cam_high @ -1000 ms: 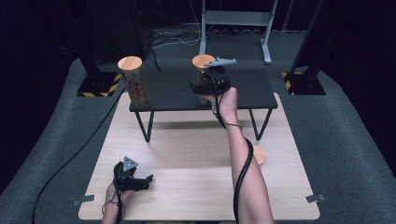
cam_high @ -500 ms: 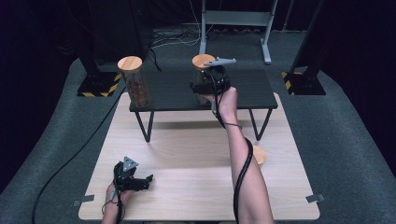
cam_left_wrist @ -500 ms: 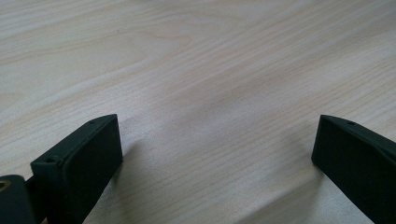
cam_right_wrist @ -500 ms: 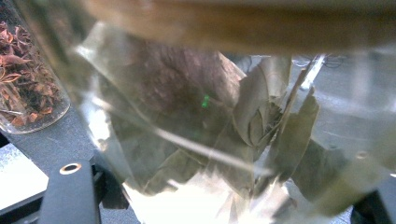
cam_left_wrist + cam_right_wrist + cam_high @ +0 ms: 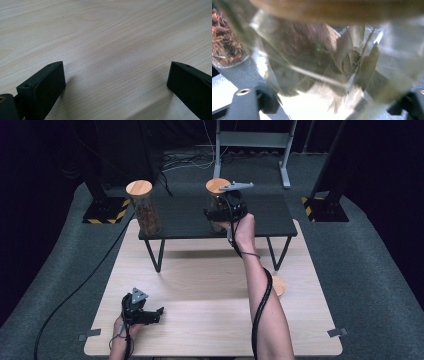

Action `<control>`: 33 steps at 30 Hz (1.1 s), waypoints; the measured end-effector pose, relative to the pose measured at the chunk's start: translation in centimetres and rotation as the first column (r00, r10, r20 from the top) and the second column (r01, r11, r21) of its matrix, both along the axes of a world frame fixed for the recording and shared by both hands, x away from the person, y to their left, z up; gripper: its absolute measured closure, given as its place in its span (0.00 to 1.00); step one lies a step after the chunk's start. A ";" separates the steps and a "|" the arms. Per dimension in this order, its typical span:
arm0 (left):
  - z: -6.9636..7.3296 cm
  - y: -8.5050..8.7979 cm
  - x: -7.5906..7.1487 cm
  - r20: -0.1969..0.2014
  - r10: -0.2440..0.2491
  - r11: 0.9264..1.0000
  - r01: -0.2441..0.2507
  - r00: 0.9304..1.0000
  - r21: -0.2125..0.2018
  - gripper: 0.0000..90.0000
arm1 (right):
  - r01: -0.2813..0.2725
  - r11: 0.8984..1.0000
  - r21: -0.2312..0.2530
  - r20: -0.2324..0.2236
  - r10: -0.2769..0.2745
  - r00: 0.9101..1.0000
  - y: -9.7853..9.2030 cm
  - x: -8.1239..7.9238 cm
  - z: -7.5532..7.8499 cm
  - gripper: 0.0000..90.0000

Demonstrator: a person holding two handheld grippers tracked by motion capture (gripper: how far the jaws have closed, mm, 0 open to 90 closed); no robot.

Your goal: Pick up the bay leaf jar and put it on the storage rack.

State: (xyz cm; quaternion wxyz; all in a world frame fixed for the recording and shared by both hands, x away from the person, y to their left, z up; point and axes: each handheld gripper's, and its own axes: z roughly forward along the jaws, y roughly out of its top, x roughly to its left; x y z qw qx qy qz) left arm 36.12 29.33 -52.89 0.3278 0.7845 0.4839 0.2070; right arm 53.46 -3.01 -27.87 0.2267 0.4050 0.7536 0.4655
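Up on the low black shelf [image 5: 200, 220] that stands at the far side of the pale wooden worktop [image 5: 210, 295], the right gripper [image 5: 222, 212] sits against a clear glass jar with a round wooden lid [image 5: 218, 187], which holds greenish dried leaves. Its fingers have just been opening, and in the right gripper view the jar [image 5: 324, 65] stands between them, seen so close that I cannot tell whether the pads touch the glass. To the left of that jar, at the shelf's left end, stands a second clear glass jar with a wooden lid [image 5: 143, 210], filled with reddish-brown pieces. Nearer the person than the shelf, at the worktop's near left corner, the left gripper [image 5: 152, 312] rests low over bare wood, its fingers [image 5: 42, 85] spread wide with nothing between them.
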 end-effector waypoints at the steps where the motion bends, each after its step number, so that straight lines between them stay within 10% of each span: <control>1: 0.0 0.0 0.0 0.001 -0.001 1.000 0.001 1.000 0.002 0.01 | 0.000 1.000 -0.007 -0.007 0.000 1.000 -0.1 -0.1 0.0 0.18; 18: 0.0 0.0 0.0 0.001 -0.001 1.000 0.001 1.000 0.004 0.01 | -0.106 0.989 -0.104 -0.150 0.089 0.985 -1.4 -3.8 0.0 0.04; 33: 0.0 0.0 0.0 0.003 0.001 1.000 -0.001 1.000 0.006 0.01 | -0.212 0.955 -0.210 -0.208 0.168 0.964 -1.1 -8.9 -3.0 0.03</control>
